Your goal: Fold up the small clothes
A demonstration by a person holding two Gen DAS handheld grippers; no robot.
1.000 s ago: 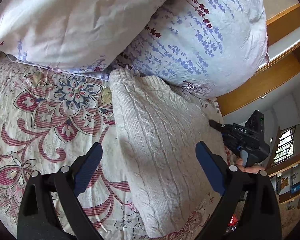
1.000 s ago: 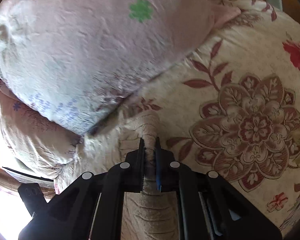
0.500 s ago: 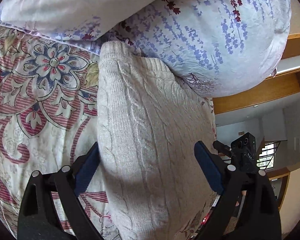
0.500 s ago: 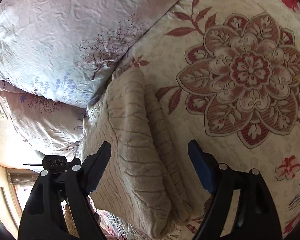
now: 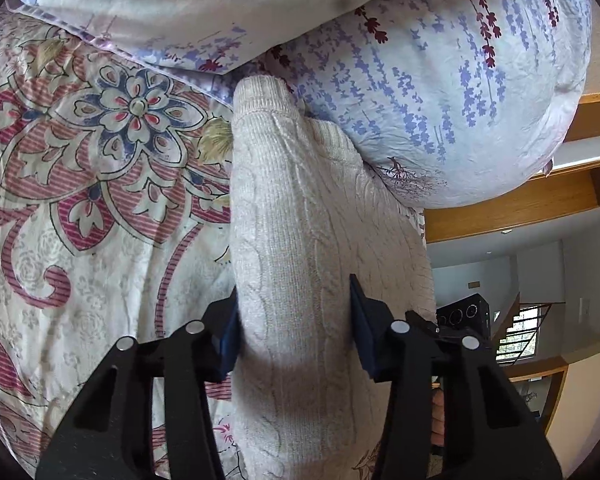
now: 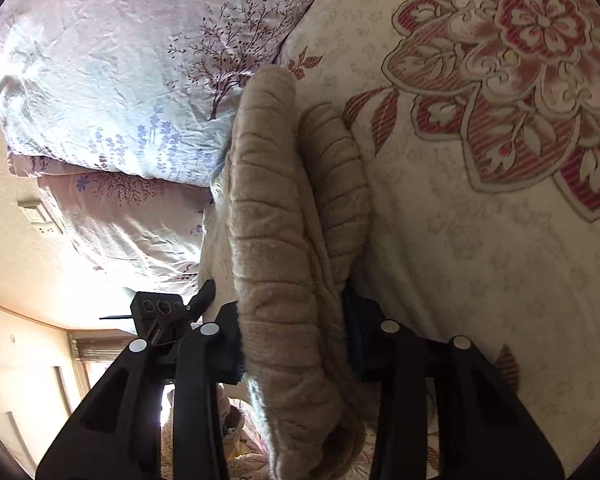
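On bedspread (image 5: 80,264), both hand-held grippers, L (image 5: 296,328) & R (image 6: 292,332), closing, pads squeezing folded sweater (image 5: 300,240).

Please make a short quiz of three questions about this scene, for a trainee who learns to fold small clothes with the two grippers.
1. True or false: the cream knit sweater lies flat, with no gripper near it.
2. What is between the fingers of the left gripper?
A. a pillow corner
B. a thick fold of the sweater
C. nothing
3. What does the far end of the sweater touch, in the left wrist view?

Key:
1. False. Both grippers are closing on it; the right gripper has a bunched fold between its fingers.
2. B
3. The pillow with purple flowers, on the floral bedspread.
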